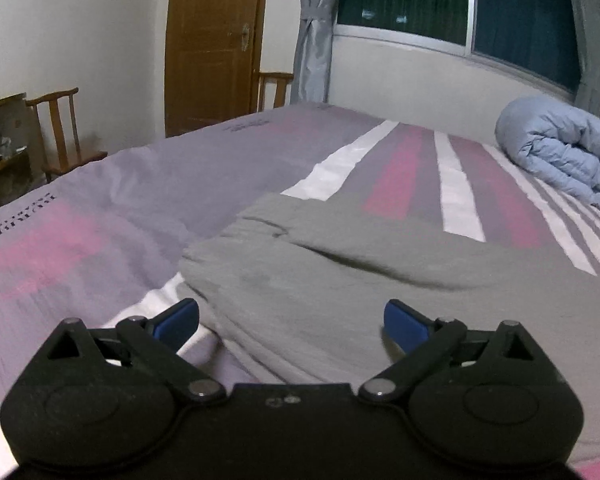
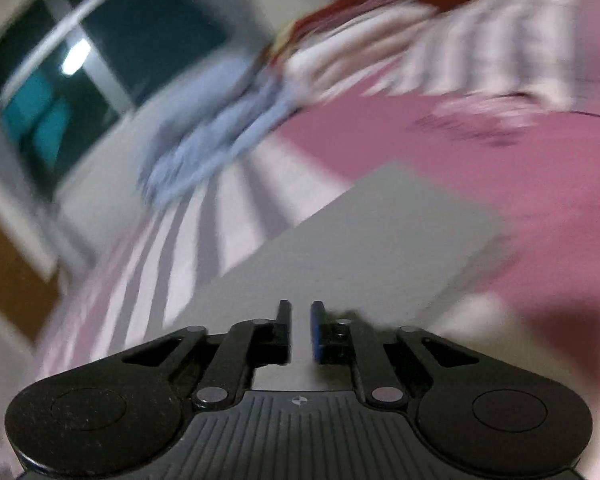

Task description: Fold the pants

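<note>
Your left gripper hangs with jaws spread wide and empty, the grey pants lying just ahead and under them on the bed. Their length runs off to the right. Your right gripper shows a narrow gap, nothing pinched, over the pants' straight folded edge. Striped sheet lies bare beyond; a rolled blue quilt sits far right.

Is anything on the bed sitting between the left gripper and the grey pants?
Nothing visible does. The left gripper hangs open directly over the near part of the grey pants. The rolled blue duvet lies far off beside the window, clear of them.
</note>
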The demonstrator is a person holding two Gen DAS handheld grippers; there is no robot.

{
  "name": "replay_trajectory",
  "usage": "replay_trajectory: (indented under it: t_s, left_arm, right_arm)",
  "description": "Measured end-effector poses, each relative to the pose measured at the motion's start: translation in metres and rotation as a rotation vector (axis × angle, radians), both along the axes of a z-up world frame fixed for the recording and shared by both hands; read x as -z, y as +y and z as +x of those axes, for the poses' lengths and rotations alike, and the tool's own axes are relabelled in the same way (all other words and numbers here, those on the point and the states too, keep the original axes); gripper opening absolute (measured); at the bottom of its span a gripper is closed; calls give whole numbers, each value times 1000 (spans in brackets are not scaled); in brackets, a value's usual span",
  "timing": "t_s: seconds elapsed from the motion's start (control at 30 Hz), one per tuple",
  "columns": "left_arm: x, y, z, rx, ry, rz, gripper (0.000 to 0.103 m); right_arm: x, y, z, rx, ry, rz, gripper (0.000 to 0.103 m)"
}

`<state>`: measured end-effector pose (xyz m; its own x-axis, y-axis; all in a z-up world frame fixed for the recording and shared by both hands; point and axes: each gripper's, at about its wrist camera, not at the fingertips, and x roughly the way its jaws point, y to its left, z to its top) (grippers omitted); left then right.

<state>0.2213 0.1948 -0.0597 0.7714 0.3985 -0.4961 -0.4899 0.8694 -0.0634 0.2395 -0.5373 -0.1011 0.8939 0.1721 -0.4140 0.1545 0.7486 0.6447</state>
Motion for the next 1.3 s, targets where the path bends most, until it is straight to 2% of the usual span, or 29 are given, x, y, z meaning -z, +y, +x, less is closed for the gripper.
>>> replay_trajectory:
  t_s: [0.03, 0.17, 0.3, 0.37, 0.43, 0.5, 0.6, 0.67, 0.7, 0.73, 0.93, 1.17, 1.2, 1.23, 1.3]
  left_arm:
    - [3, -4, -1, -2, -9, 1, 93]
    - [20, -8, -1, 4, 32, -25, 93]
    - [26, -1, -2, 7, 16, -81, 95]
    - [28, -2, -3, 6, 15, -83, 95]
    - [29, -6, -2, 4, 19, -71, 95]
    - [29, -7, -3, 3, 22, -65, 95]
    - [30, -7, -3, 2, 22, -66, 95]
    - [30, -7, -4, 3, 23, -66, 95]
    - [30, -7, -4, 3, 24, -67, 95]
    - [30, -7, -4, 3, 24, -68, 95]
    - [30, -7, -5, 3, 22, -69, 95]
    - [30, -6, -4, 3, 22, -71, 95]
    - [30, -6, -5, 3, 22, -73, 95]
    - [30, -6, -5, 3, 22, -74, 95]
    - [30, -5, -5, 4, 20, -77, 95]
  right_arm:
    - [3, -15, -9, 49, 4, 32, 58]
    - [13, -48, -27, 101, -25, 176, 58]
    - [14, -55, -26, 141, -69, 238, 58]
    - [18, -62, -17, 148, -69, 283, 57]
    - [25, -72, -5, 149, -74, 304, 50]
    - [30, -76, 5, 156, -24, 307, 47]
    - [40, -81, 14, 145, -14, 334, 41]
    - [45, -85, 23, 138, 5, 334, 33]
    - [47, -87, 27, 135, 26, 328, 25]
    - [50, -87, 31, 131, 37, 325, 23]
    - [43, -83, 24, 128, 68, 322, 24]
    - [56, -82, 40, 121, 78, 403, 23]
    - [56, -81, 42, 119, 72, 407, 22]
    - [53, -81, 41, 114, 53, 401, 9]
    - [41, -80, 32, 115, -20, 377, 9]
